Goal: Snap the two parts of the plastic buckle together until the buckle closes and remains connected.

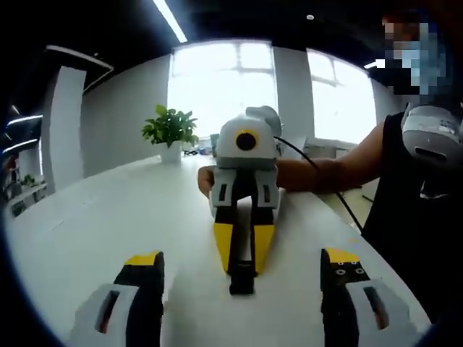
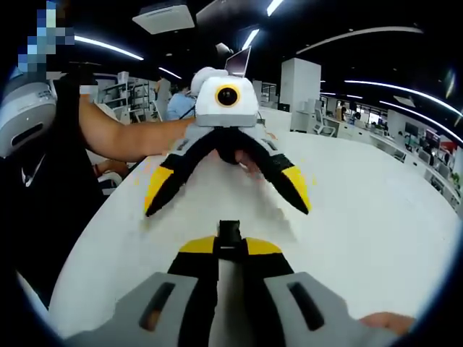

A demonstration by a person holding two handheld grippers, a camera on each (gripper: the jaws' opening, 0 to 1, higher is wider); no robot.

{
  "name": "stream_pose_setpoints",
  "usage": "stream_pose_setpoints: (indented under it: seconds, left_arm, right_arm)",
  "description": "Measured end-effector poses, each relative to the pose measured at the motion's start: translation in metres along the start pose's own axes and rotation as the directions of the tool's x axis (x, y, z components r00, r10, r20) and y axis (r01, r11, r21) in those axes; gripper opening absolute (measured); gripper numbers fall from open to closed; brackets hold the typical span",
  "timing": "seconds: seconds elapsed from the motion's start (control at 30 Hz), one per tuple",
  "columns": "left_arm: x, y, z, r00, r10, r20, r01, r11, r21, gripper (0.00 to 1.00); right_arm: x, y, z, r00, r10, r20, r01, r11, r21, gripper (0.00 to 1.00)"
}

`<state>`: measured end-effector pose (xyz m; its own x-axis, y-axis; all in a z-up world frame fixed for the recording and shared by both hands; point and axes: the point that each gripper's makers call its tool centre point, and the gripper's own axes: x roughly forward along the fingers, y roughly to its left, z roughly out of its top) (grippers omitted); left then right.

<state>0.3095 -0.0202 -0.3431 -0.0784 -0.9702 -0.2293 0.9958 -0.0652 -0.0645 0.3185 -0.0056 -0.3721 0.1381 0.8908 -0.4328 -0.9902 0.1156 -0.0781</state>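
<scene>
Right tongs clenched on black buckle piece, held just above white desk, well inside its edges. Left tongs spread wide, empty. Probably light, stiff, slippery plastic; best gripped across flat sides.

- A white table runs wide and bare, its surface curving off toward the far wall
- At its far end stands a potted plant, green leaves in a white pot
- Behind the plant, large bright windows (washed out by daylight)
- A white pillar stands at the left of the left gripper view
- Long ceiling light strips cross the dark ceiling
- In the right gripper view, a white column rises beyond the table, with desks and chairs near it
- A seated person in a light blue top shows far back, beside shelving
</scene>
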Motion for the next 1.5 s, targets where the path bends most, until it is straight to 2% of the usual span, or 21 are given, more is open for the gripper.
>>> stream_pose_setpoints:
  seconds: [0.07, 0.27, 0.37, 0.6, 0.97, 1.17, 1.4, 1.5]
  left_arm:
    - [-0.006, 0.001, -0.001, 1.0, -0.002, -0.015, 0.002, 1.0, 0.001, 1.0]
    - [-0.009, 0.013, -0.012, 0.996, 0.052, -0.069, -0.051, 0.999, 0.015, 1.0]
    - [-0.012, 0.016, -0.012, 0.995, 0.07, -0.068, -0.069, 0.997, 0.017, 1.0]
    - [-0.021, 0.031, -0.004, 0.991, 0.13, -0.02, -0.131, 0.991, -0.027, 1.0]
    - [-0.018, 0.028, -0.005, 0.991, 0.127, -0.035, -0.128, 0.991, -0.04, 1.0]
    - [-0.019, 0.03, 0.0, 0.993, 0.117, -0.005, -0.117, 0.99, -0.077, 1.0]
    - [-0.022, 0.034, 0.002, 0.99, 0.144, -0.004, -0.144, 0.987, -0.067, 1.0]
    - [-0.024, 0.039, 0.002, 0.985, 0.174, -0.021, -0.175, 0.984, -0.04, 1.0]
  right_arm:
    - [0.0, 0.0, 0.0, 1.0, 0.0, 0.0, 0.0, 1.0, 0.001, 0.11]
    - [0.0, 0.001, 0.0, 1.0, -0.001, 0.0, 0.001, 1.0, 0.001, 0.11]
    - [0.0, 0.001, 0.0, 1.0, -0.004, -0.001, 0.004, 1.0, -0.001, 0.11]
    - [0.0, 0.0, 0.001, 1.0, -0.006, 0.002, 0.006, 1.0, 0.005, 0.11]
    - [-0.002, -0.001, 0.002, 1.0, -0.013, 0.006, 0.013, 1.0, 0.012, 0.11]
    - [-0.004, -0.003, 0.006, 1.0, -0.019, 0.021, 0.019, 1.0, 0.019, 0.11]
    - [-0.005, -0.004, 0.01, 0.999, -0.017, 0.032, 0.016, 1.0, 0.019, 0.11]
    - [-0.009, -0.007, 0.016, 0.998, -0.038, 0.051, 0.038, 0.999, 0.015, 0.11]
